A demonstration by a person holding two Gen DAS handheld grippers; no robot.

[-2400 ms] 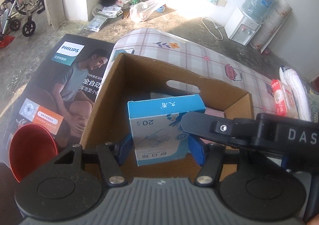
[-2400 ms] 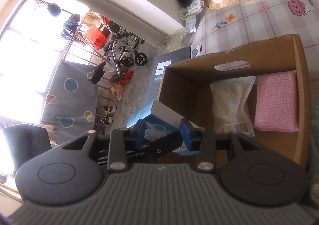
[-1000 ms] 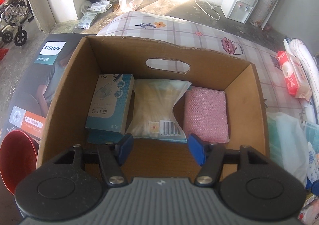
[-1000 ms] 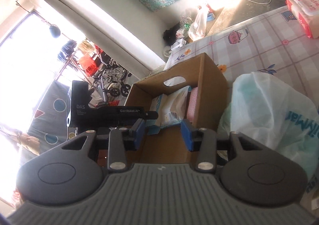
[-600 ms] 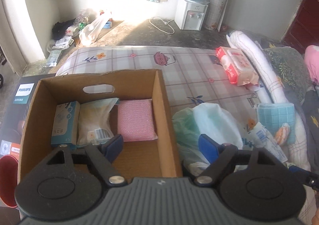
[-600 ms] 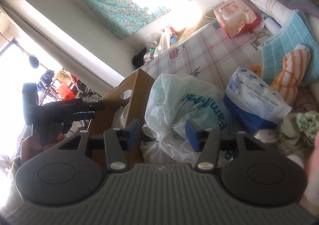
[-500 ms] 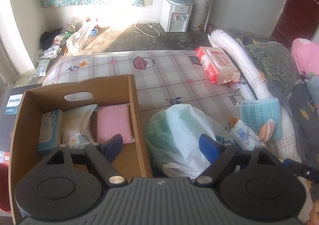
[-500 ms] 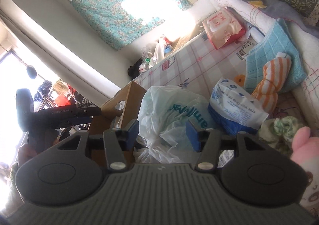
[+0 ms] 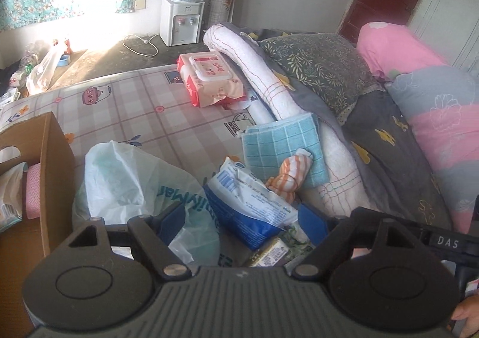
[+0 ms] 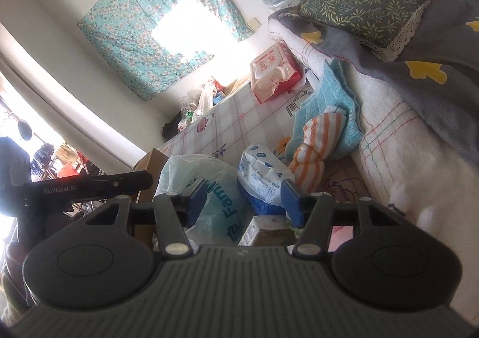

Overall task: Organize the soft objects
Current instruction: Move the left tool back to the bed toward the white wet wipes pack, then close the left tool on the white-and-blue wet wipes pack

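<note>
The left gripper tilts steeply down over a heap of soft goods on the bed. Its jaws have just narrowed a little but are apart and hold nothing. The right gripper points less steeply at the same heap, jaws apart and just widened, also empty.

Below both lies a blue-and-white pack, with a white plastic bag touching its left side. Left of the bag stands the cardboard box, a pink pad inside. Behind the pack an orange-striped cloth rests on a teal checked towel. A wipes packet lies farther back. A rolled white blanket borders the heap.
</note>
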